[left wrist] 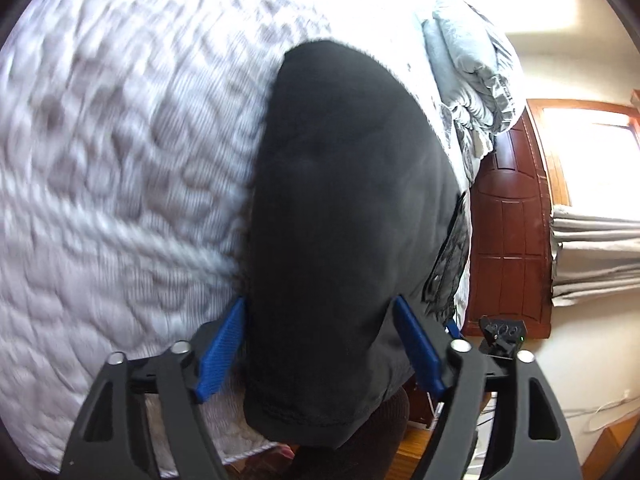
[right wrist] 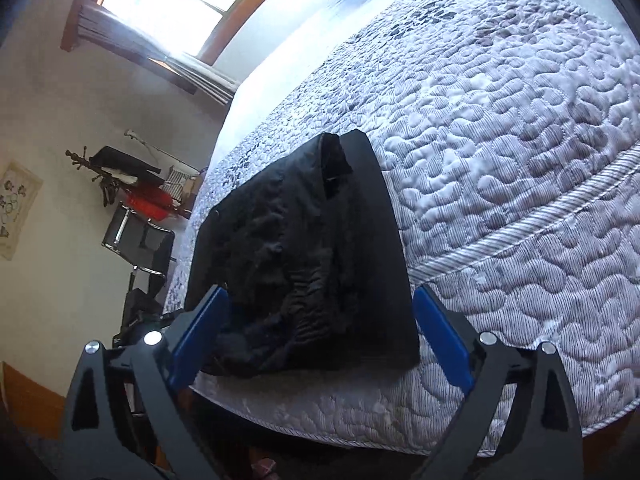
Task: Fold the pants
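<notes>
Pants (right wrist: 304, 256) lying folded into a compact stack at the bed's (right wrist: 520, 168) near edge; little remaining. Left tongs (left wrist: 318, 344) and right tongs (right wrist: 320, 336) both gaping wide, gripping nothing.

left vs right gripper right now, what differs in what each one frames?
The left gripper frames a smooth, plain face of the black pants; the right gripper frames their wrinkled side with layered folds. The left view has the quilt blurred; the right view shows it sharp. Shared: both are open, blue pads either side of the pants, with nothing clamped.
</notes>
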Action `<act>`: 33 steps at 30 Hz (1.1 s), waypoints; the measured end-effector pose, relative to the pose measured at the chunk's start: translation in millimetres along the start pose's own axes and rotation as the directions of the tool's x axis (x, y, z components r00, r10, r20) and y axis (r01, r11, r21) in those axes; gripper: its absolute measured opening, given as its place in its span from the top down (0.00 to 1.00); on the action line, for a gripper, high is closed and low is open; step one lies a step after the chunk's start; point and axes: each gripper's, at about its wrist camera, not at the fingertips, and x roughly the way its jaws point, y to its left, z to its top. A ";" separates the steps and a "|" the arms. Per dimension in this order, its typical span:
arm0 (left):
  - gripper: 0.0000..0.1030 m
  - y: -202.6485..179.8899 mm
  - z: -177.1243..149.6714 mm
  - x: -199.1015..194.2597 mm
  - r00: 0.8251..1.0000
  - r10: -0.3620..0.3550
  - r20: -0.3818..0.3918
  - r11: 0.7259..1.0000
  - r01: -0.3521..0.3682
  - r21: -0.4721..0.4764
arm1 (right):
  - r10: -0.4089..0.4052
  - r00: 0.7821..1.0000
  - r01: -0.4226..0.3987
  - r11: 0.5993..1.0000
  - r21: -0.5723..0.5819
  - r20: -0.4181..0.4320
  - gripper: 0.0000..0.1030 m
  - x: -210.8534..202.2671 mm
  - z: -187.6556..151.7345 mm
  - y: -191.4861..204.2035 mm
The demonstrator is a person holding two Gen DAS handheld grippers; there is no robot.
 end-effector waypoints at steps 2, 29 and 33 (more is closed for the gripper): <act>0.20 -3.4 9.0 -0.1 1.000 -0.002 -0.009 1.000 0.002 0.016 | 0.052 0.997 -0.050 0.998 0.036 -0.053 0.08 9.5 11.0 -9.4; 0.13 -8.1 48.4 53.3 0.985 -0.006 -0.172 0.996 0.021 0.085 | 0.186 0.947 -0.177 0.982 0.057 -0.261 0.04 79.2 29.2 -32.0; 0.13 -10.2 47.5 53.6 0.984 -0.003 -0.176 0.994 0.023 0.110 | 0.198 0.941 -0.193 0.980 0.048 -0.274 0.03 85.5 29.9 -26.5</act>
